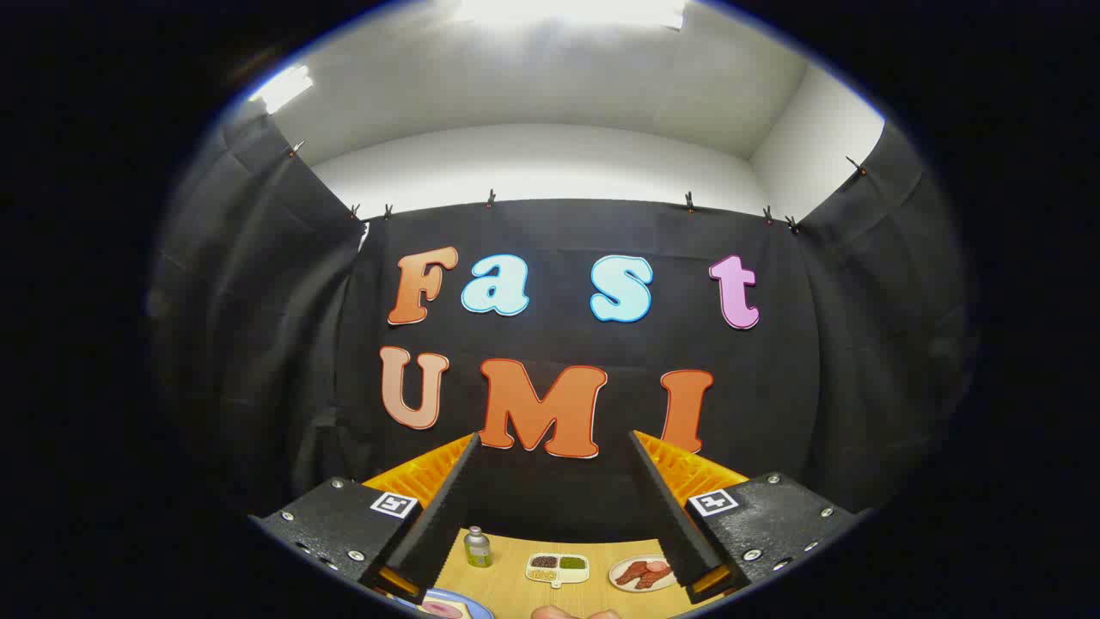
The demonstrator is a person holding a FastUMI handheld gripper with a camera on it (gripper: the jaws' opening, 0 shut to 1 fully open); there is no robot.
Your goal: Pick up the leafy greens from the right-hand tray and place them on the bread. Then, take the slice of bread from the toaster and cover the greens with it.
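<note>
your gripper (554,481) is held high and tipped up toward the booth's cloth wall, its two fingers spread wide apart with nothing between them, so most of what you need sits low, between and below the fingertips. the main risk from here, as i judge it, is coming down blind: the wooden table (507,585) shows as a narrow strip, and neither the toaster nor the bread can be made out, so a fast descent could land the fingers on the wrong dish. the small divided tray (558,566), seen between the fingers, holds a dark portion and a green portion; that green may be the leafy greens, but it is too small to tell, and whether this is the right-hand tray i cannot say. just beside it stands a small bottle (477,548), upright and easy to knock over if you sweep in from that side, and on the other side a plate of sliced meat (642,573) lies close to a fingertip. a blue-rimmed plate (455,607) sits below the other finger (its contents are cut off). the room itself is white-walled with bright ceiling lights (567,10) that glare hard, so tilt down before you commit.
</note>
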